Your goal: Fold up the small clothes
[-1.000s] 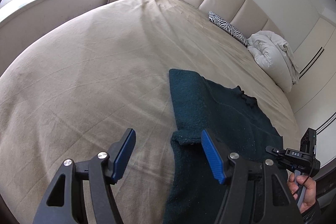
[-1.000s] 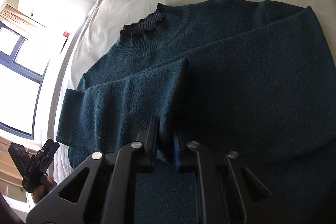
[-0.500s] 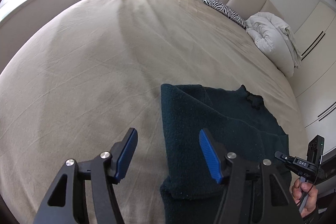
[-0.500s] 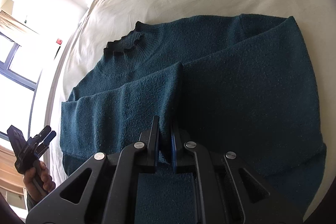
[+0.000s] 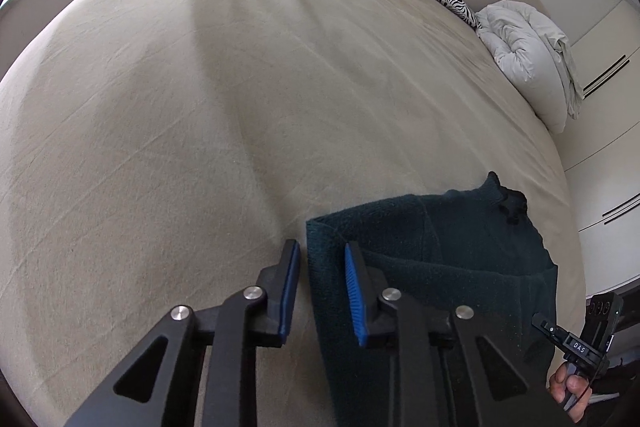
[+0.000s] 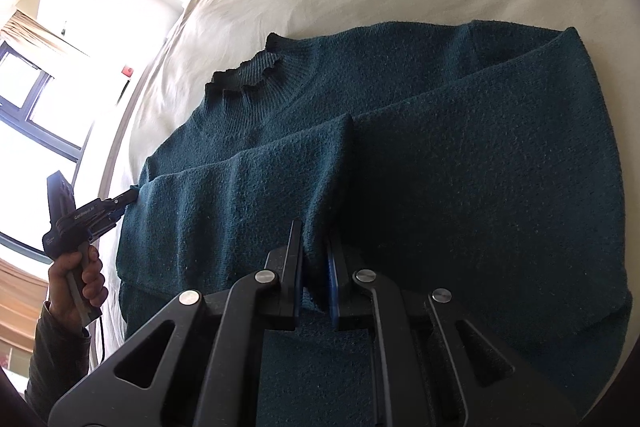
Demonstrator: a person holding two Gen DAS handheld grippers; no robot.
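Both grippers took hold of the sweater's near fold.

The left gripper (image 5: 320,287) was closing, the sweater (image 6: 460,187) edge between its jaws, pads not yet pressing; the right gripper (image 6: 316,267) was clenched on a ridge of knit. The dark teal sweater lay flat on the bed (image 5: 200,107), sleeves folded across. Next probably called for lifting both holds evenly toward the collar.
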